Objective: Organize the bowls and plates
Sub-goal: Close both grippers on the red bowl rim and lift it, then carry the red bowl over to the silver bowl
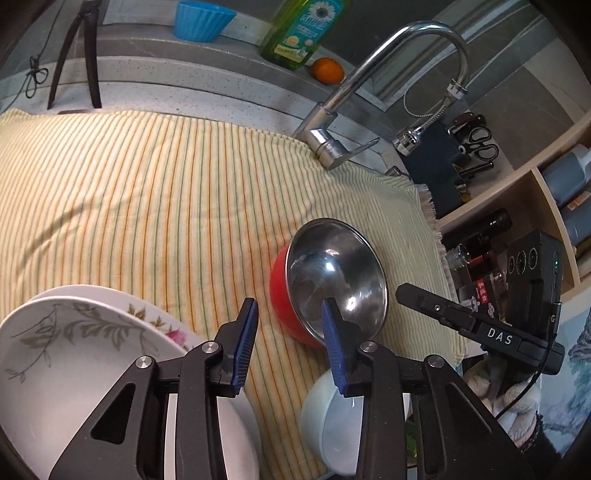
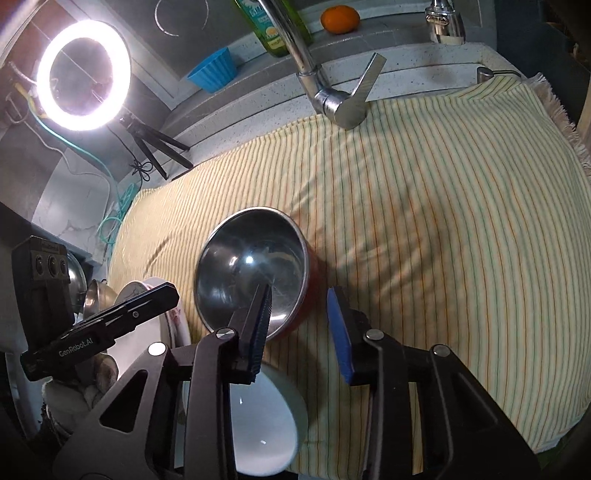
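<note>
A steel bowl [image 1: 332,280] with a red outside lies tilted on the striped cloth [image 1: 147,192]. My left gripper [image 1: 290,304] straddles its near rim, one blue pad inside and the other outside. The pads do not press on it, so the jaws stand open. My right gripper [image 2: 299,291] straddles the same bowl [image 2: 251,258] from the other side, also open, with a gap to the red wall. A pale bowl [image 1: 332,424] sits below the fingers and shows again as a white bowl [image 2: 266,424]. Stacked white flowered plates [image 1: 74,350] lie to the left.
A chrome tap [image 1: 369,85] rises at the back of the cloth. Behind it stand a green soap bottle [image 1: 303,33], an orange [image 1: 327,70] and a blue cup [image 1: 201,20]. A shelf of bottles [image 1: 554,184] is to the right. A ring light [image 2: 83,74] on a tripod glows at the left.
</note>
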